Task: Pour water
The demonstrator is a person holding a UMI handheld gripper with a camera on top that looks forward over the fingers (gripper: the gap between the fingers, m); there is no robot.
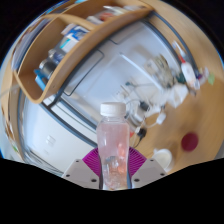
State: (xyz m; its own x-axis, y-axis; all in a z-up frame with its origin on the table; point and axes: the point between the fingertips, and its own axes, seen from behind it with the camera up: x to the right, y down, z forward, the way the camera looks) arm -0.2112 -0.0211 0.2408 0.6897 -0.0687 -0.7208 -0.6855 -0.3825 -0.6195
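one clear plastic bottle w/ white cap (114, 150) pinched upright betw. hand-held gripper (115, 163) purple pads, tilted wooden shelf (75, 45) beyond.

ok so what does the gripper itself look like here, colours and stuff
The gripper shows two pale grey fingers, each with a magenta pad on its inner face. No cables, markings, hand or sleeve are visible.

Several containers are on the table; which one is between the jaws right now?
The clear bottle with the white cap, upright between the gripper pads. The dark red cup and the small white items sit on the table beyond it.
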